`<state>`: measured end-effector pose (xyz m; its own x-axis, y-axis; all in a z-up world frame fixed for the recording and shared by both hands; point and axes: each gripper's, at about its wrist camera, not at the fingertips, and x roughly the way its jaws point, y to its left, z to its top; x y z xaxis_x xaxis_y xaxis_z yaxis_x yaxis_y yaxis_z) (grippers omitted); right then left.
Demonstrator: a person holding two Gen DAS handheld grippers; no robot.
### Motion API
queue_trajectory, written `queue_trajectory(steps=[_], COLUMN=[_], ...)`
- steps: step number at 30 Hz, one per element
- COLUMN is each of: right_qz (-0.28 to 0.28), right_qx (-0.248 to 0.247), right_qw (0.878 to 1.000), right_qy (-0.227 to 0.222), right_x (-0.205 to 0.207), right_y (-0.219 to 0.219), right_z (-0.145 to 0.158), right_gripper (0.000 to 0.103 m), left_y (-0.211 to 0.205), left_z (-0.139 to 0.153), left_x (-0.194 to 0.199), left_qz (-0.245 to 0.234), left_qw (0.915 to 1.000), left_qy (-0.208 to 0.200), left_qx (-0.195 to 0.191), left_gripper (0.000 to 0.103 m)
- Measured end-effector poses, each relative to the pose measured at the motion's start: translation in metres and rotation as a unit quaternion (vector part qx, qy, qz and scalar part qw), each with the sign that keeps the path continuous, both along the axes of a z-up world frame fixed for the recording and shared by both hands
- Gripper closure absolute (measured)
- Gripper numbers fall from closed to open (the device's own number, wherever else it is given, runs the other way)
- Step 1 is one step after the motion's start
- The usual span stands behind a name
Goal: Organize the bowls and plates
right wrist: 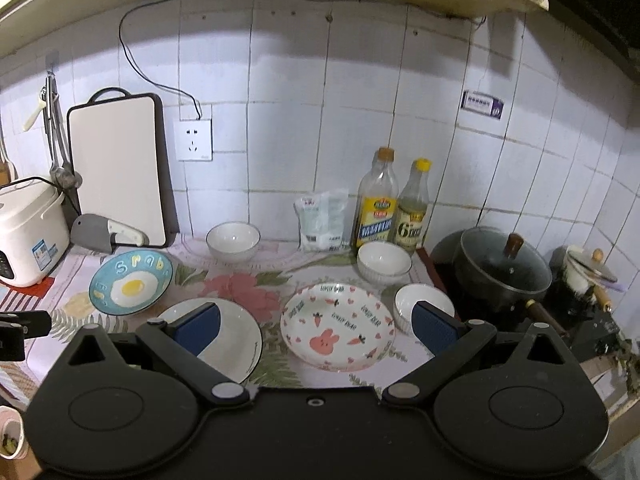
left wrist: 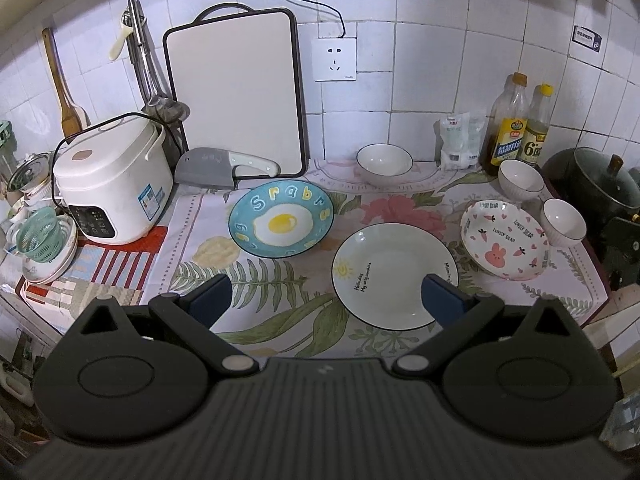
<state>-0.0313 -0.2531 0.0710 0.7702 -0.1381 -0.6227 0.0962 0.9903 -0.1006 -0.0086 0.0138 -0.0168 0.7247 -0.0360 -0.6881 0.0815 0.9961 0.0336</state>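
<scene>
I see three plates and three bowls spread singly on the floral cloth (left wrist: pixel 280 280), none stacked, so I judge the sorting has not started; the white plate (left wrist: pixel 392 272) lies nearest the front edge, the blue egg plate (left wrist: pixel 280 220) behind and to its left, the pink bunny plate (right wrist: pixel 336 326) to its right; one white bowl (left wrist: pixel 384 162) sits back near the wall, a second bowl (right wrist: pixel 384 266) stands in front of the two bottles (right wrist: pixel 394 208), and a third bowl (right wrist: pixel 420 306) sits just beside the bunny plate's right rim.

My left gripper (left wrist: pixel 326 300) hangs above the front of the cloth, its jaws spread wide with nothing between them, the right finger overlapping the white plate's rim in view; my right gripper (right wrist: pixel 316 324) is likewise wide apart and empty, framing the bunny plate.

The next move, as I read it, calls for pinching one plate by its rim and lifting it onto another; the rims lie low on the cloth, so a finger must slide under the lip.

Room is fair in the middle; the pot (right wrist: pixel 504 276) crowds the right end close to the third bowl, the cleaver (left wrist: pixel 224 168) and cutting board (left wrist: pixel 236 92) stand behind the egg plate, and the rice cooker (left wrist: pixel 116 184) closes the left; the counter's front edge is close to the white plate.
</scene>
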Motion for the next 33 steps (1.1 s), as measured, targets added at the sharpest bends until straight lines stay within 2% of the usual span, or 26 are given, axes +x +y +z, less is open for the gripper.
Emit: queue_trajectory(steps=[6,11,15,18,20,23,26,31,33], right_qz=[0.011,0.043,0.063,0.084,0.094,0.097,0.119,0.120,0.124], right_qx=[-0.015,0.033,0.081,0.104,0.120,0.156,0.181,0.171,0.172], right_qw=[1.000,0.998,0.995,0.991,0.987,0.981,0.974,0.976,0.976], right_qy=[-0.017,-0.030,-0.001,0.024,0.044,0.067,0.067,0.056,0.056], right_x=[-0.001,0.004,0.018,0.029,0.037,0.049,0.057,0.074,0.083], right_y=[0.007,0.004,0.003,0.002,0.004,0.002,0.002,0.005,0.005], right_z=[-0.005,-0.017,-0.035,-0.047,-0.056,-0.061,-0.065,-0.095,-0.112], right_gripper=[0.000,0.000,0.000,0.000,0.001,0.002,0.002,0.002,0.002], left_y=[0.001,0.011,0.023,0.028,0.028,0.027,0.023,0.013,0.010], left_z=[0.000,0.002,0.000,-0.006,-0.010,-0.012,-0.013,-0.040,-0.059], left_x=[0.000,0.004,0.017,0.030,0.038,0.049,0.058,0.081,0.092], left_qz=[-0.001,-0.019,-0.012,-0.009,-0.011,-0.005,-0.009,-0.010,-0.003], left_qw=[1.0000,0.9997,0.9992,0.9992,0.9992,0.9992,0.9989,0.9988,0.9983], left_qy=[0.002,0.003,0.006,0.013,0.017,0.024,0.013,0.018,0.033], left_qx=[0.000,-0.018,-0.038,-0.037,-0.033,-0.032,-0.043,-0.044,-0.047], left_gripper=[0.000,0.001,0.003,0.005,0.012,0.014,0.014,0.014,0.014])
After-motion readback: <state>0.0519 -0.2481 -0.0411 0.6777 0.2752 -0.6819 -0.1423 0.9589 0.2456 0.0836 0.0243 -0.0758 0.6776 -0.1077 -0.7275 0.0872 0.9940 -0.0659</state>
